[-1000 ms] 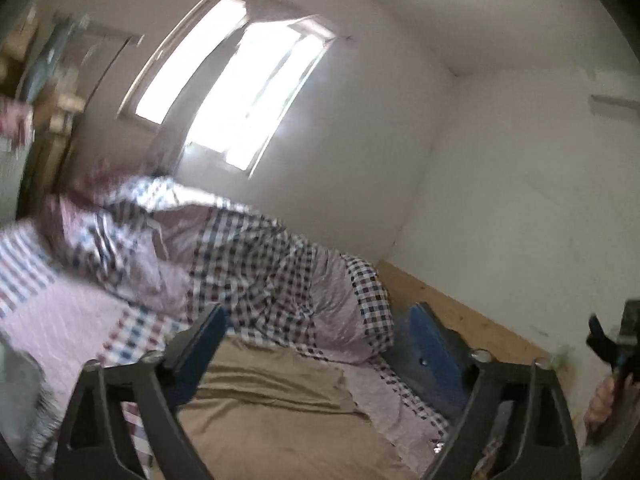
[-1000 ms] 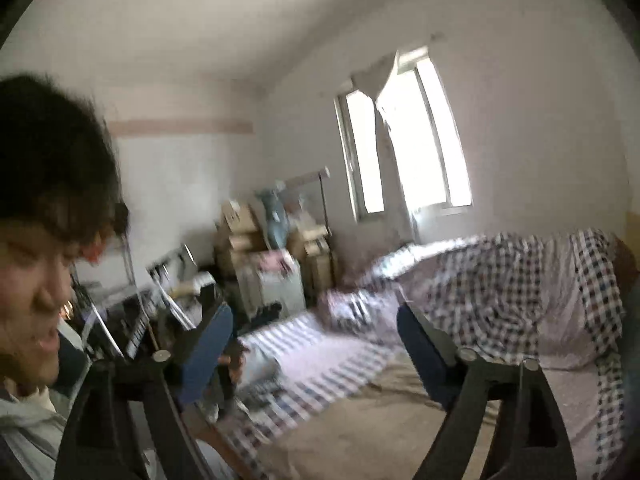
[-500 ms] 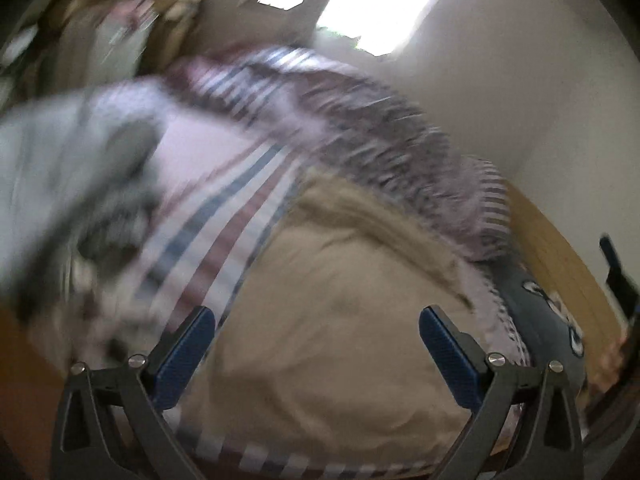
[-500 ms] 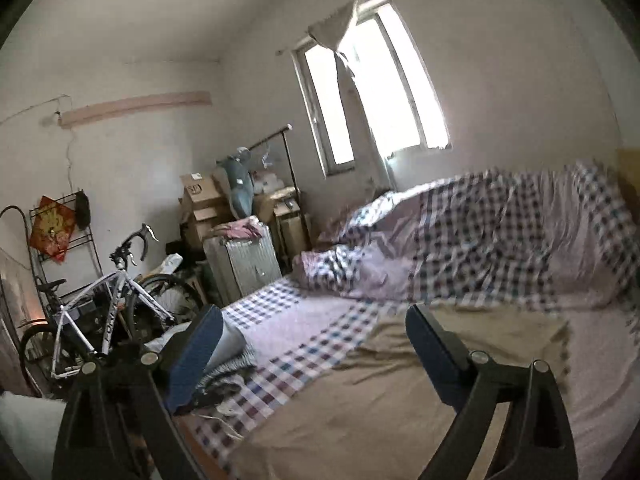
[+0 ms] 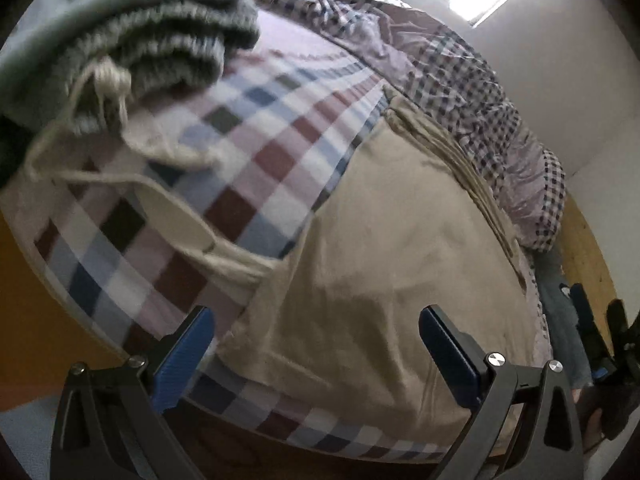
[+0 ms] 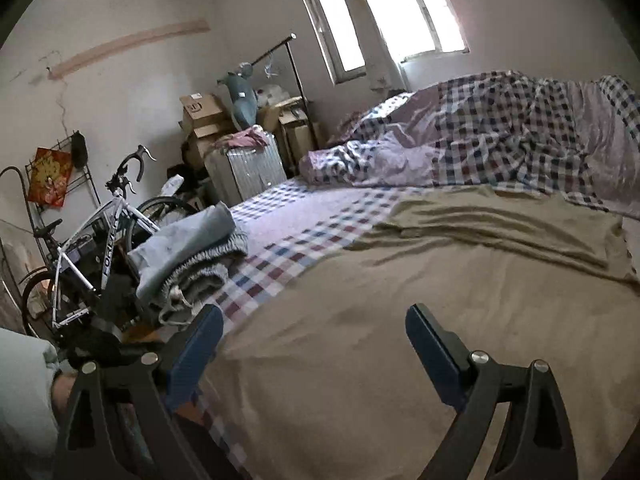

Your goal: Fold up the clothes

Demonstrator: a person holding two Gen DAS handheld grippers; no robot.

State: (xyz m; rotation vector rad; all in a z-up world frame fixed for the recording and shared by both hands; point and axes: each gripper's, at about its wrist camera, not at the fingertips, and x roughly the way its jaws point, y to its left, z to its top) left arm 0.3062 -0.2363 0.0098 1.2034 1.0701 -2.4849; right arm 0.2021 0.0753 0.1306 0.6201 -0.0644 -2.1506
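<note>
We note both tools empty over the bed: the left gripper (image 5: 316,340) stands wide, nothing between its blue pads, and the right gripper (image 6: 314,338) is likewise spread wide and bare. The tan garment (image 6: 420,300) lies spread mostly flat on the checked bedsheet (image 5: 240,152), with a band of wrinkles along its far edge next to the rumpled checked duvet (image 6: 520,136); its near hem lies just ahead of both grippers. At the bed's left corner sits a stack of clothes (image 6: 188,252), grey knit under pale blue, already in a folded state. Our judgement: the step in hand is an approach to the tan garment's near edge. A fold would call for each gripper to pinch a near corner through one fabric layer only, leaving the sheet beneath, then to carry both corners evenly toward the wrinkled far edge.
</note>
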